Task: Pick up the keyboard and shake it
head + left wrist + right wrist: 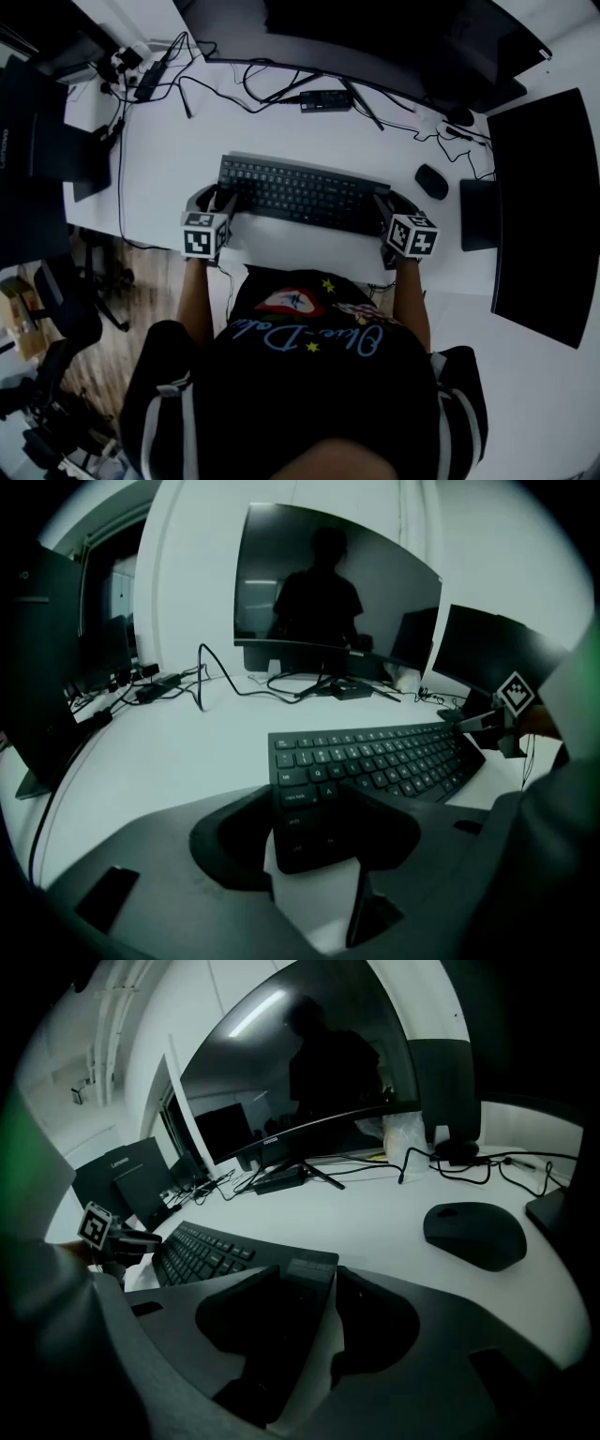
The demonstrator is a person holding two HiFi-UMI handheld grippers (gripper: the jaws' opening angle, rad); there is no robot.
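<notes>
A black keyboard [300, 192] lies flat on the white desk [169, 159], in front of the person. My left gripper [216, 199] is at its left end. In the left gripper view, the keyboard [375, 757] has its near left corner between the jaws of the left gripper [314, 832], which stand wide and do not clamp it. My right gripper [396, 202] is at the right end. The right gripper view shows the keyboard [197, 1251] reaching in between the jaws of the right gripper [309, 1321], with a sliver of desk showing beside it.
A black mouse [431, 181] sits just right of the keyboard. A wide curved monitor [375, 37] stands behind, with cables [234, 89] and a small box [325, 99] under it. A second screen [544, 216] is at the right, a dark device [37, 122] at the left.
</notes>
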